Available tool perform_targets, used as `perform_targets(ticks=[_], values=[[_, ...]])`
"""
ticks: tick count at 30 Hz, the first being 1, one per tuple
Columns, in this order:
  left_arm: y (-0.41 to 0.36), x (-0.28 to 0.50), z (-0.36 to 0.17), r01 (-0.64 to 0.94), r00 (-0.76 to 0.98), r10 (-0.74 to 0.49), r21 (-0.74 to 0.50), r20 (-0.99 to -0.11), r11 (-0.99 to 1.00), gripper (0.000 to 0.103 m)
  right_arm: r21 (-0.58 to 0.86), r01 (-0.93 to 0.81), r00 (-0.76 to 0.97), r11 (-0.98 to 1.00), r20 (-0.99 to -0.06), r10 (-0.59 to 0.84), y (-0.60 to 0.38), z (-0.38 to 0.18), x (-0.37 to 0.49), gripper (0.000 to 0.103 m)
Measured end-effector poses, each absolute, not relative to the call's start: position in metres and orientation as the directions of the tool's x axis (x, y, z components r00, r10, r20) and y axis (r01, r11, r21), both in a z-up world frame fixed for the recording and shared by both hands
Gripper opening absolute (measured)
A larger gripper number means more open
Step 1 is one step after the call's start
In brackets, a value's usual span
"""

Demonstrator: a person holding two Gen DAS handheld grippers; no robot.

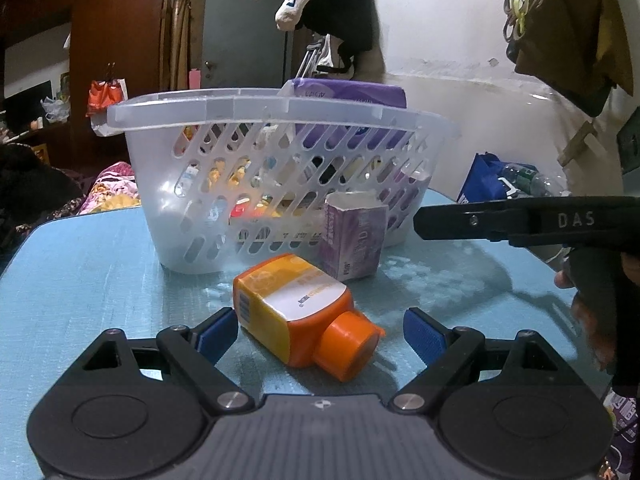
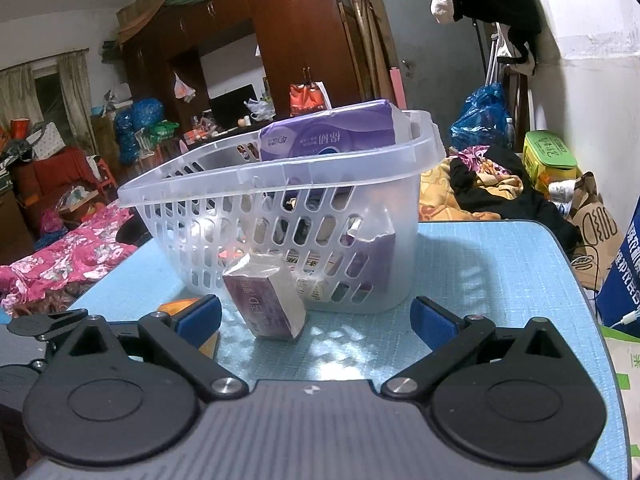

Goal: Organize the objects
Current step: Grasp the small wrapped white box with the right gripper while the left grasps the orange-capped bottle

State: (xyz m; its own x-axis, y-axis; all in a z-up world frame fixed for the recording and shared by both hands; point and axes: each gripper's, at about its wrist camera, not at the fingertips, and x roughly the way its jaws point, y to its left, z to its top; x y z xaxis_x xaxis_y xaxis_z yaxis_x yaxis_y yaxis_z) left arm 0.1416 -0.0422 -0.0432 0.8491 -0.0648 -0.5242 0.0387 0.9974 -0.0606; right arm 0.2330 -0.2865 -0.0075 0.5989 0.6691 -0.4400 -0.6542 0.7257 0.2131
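The left hand-held gripper (image 1: 318, 330) stands wide around the orange bottle (image 1: 298, 308) (rigid, probably slick plastic); best clamped across its flat body, ahead of the cap.

"DAS" marks the right gripper (image 1: 418, 222) (other labels unreadable).

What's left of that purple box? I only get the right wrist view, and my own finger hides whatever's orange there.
Observer: An orange bottle lies on its side between the open left gripper, cap toward the camera.
Operator: Gripped yet?
Observer: No, both blue pads stand clear of it.
Operator: Where's the purple box from there?
Observer: The purple box stands just beyond the bottle, against the basket.
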Motion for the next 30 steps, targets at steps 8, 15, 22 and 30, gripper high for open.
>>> perform_targets(ticks=[8,15,22,30], values=[[-0.041,0.144,-0.046,-0.004,0.84,-0.023,-0.049,-0.542,0.999,0.091,0.229,-0.653,0.58,0.722,-0.462,0.671,-0.26,-0.009,0.238,0.103],[-0.041,0.143,-0.046,0.002,0.842,-0.026,-0.045,-0.539,0.999,0.089,0.158,-0.65,0.59,0.743,-0.512,0.624,-0.217,-0.006,0.235,0.076],[-0.04,0.151,-0.048,0.003,0.82,-0.033,-0.054,-0.572,0.999,0.089,0.14,-0.658,0.58,0.74,-0.533,0.617,-0.216,-0.01,0.23,0.051],[-0.043,0.145,-0.047,0.004,0.841,-0.022,-0.034,-0.541,0.999,0.062,0.16,-0.631,0.63,0.759,-0.465,0.622,-0.264,0.006,0.222,0.051]])
